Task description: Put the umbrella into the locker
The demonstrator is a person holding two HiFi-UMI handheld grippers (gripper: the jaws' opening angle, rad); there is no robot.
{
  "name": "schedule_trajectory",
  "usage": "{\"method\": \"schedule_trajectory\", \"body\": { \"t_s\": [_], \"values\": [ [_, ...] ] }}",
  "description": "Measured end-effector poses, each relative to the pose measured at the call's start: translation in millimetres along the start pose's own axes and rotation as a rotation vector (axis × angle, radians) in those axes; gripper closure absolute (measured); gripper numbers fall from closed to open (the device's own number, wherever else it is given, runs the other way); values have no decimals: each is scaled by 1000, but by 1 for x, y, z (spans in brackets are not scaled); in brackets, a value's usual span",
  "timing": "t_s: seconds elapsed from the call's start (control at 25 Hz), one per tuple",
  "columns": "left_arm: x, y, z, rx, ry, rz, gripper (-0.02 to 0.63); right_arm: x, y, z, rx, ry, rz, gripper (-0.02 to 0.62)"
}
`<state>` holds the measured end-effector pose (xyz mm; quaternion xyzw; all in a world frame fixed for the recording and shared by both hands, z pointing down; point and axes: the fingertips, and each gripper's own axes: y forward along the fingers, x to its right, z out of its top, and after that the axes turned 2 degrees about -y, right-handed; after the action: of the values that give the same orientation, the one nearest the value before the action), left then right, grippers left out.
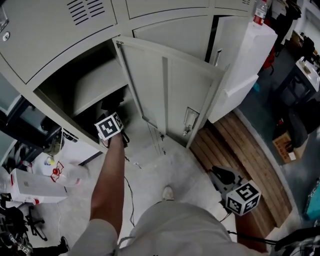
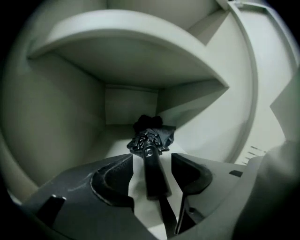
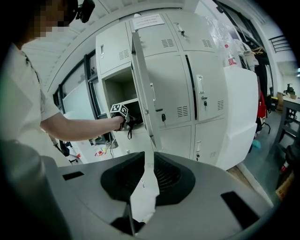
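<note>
A folded black umbrella (image 2: pixel 153 137) lies on the floor of the open locker compartment (image 1: pixel 90 85), its canopy end toward the back wall. Its straight handle (image 2: pixel 153 176) runs back between the jaws of my left gripper (image 2: pixel 152 158). The jaws stand wide apart and neither pad touches the handle. In the head view the left gripper (image 1: pixel 112 112) reaches into the compartment's shaded mouth, beside the swung-out door (image 1: pixel 165 95). My right gripper (image 1: pixel 220 174) hangs low at the right, away from the locker. Its jaws show a narrow gap in the right gripper view (image 3: pixel 145 158), with nothing between them.
A shelf (image 2: pixel 140 51) spans the compartment above the umbrella. A white cabinet (image 1: pixel 245 65) with a bottle (image 1: pixel 259 12) on top stands right of the lockers. Wooden planks (image 1: pixel 235 150) lie on the floor at the right, and a white box (image 1: pixel 35 186) and clutter at the left.
</note>
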<state>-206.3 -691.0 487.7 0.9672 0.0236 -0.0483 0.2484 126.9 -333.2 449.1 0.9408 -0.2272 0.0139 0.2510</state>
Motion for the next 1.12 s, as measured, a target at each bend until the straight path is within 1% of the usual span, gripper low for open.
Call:
{"method": "schedule_trajectory", "body": {
  "t_s": [0.16, 0.28, 0.36, 0.48, 0.6, 0.68, 0.76, 0.84, 1.0, 1.12],
  "values": [
    [7, -37, -6, 20, 26, 2, 356, -5, -18, -9, 6, -20, 32, 540],
    [13, -70, -17, 36, 19, -13, 356, -11, -36, -19, 9, -30, 59, 545],
    [18, -95, -29, 41, 30, -21, 359, -14, -51, -27, 16, -35, 69, 549],
    [28, -136, -49, 49, 48, -34, 410, -17, -75, -39, 31, -46, 75, 557],
    [42, -181, -72, 67, 43, -62, 470, -21, -101, -54, 37, -63, 97, 560],
    [55, -214, -90, 73, 38, -85, 533, -24, -119, -67, 35, -71, 114, 563],
    [69, -247, -110, 69, 35, -113, 579, -28, -135, -81, 30, -75, 137, 565],
    [84, -279, -132, 53, 30, -153, 594, -33, -148, -94, 21, -83, 159, 566],
    [116, -342, -180, 5, 18, -272, 595, -45, -168, -116, 1, -94, 196, 568],
    [137, -388, -211, -28, 24, -363, 595, -60, -176, -125, -8, -114, 220, 569]
  ]
}}
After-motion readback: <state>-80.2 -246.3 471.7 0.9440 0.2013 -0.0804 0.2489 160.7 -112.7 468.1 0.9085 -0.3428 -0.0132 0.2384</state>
